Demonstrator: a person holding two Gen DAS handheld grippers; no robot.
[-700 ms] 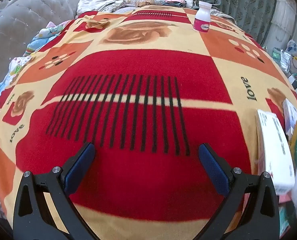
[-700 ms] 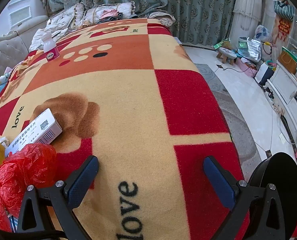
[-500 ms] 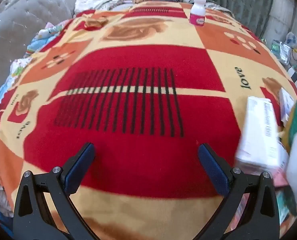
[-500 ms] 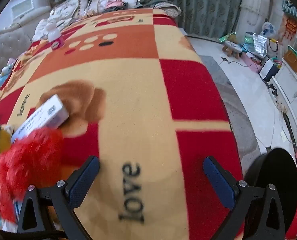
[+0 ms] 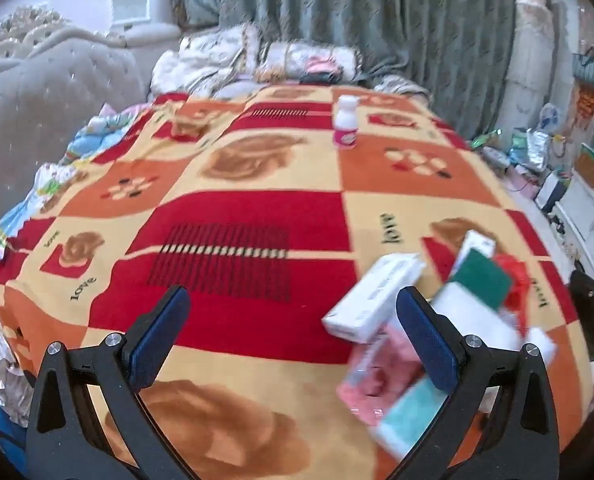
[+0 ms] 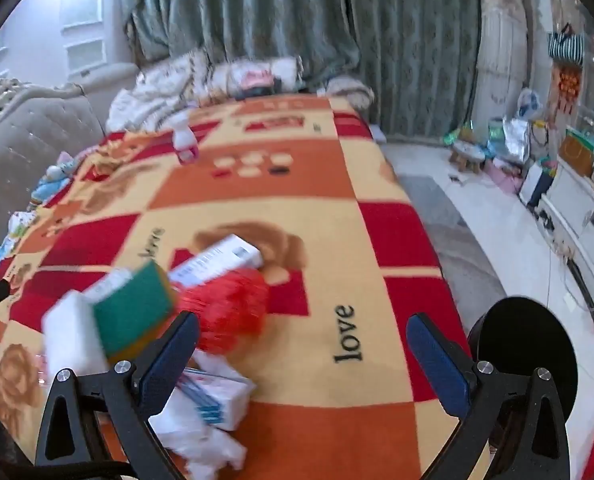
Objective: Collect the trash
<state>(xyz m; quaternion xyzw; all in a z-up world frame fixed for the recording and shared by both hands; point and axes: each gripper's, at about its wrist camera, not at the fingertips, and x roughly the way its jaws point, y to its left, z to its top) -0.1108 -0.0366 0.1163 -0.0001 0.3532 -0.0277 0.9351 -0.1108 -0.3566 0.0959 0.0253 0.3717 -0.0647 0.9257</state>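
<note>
A heap of trash lies on the patterned blanket [image 5: 233, 216]: a white carton [image 5: 373, 298], a green-and-white sponge [image 6: 133, 308], a crumpled red plastic bag [image 6: 229, 310], a pink packet [image 5: 377, 376] and white tissue packs [image 6: 213, 396]. A white bottle with a pink label [image 5: 345, 126] stands far back. My left gripper [image 5: 291, 334] is open over the blanket, the heap by its right finger. My right gripper [image 6: 301, 354] is open, the heap by its left finger. Nothing sits between either pair of fingers.
A black round bin [image 6: 525, 344] stands on the floor right of the bed. A grey tufted headboard [image 5: 53, 92] rises at the left, bedding [image 5: 257, 60] and green curtains [image 5: 377, 20] at the back. Clutter [image 6: 509, 136] and white cabinets [image 6: 577, 208] line the right wall.
Both grippers have pulled back and risen, so much more of the bed and room shows. The trash heap now sits nearer each view's middle. Both stay open.
</note>
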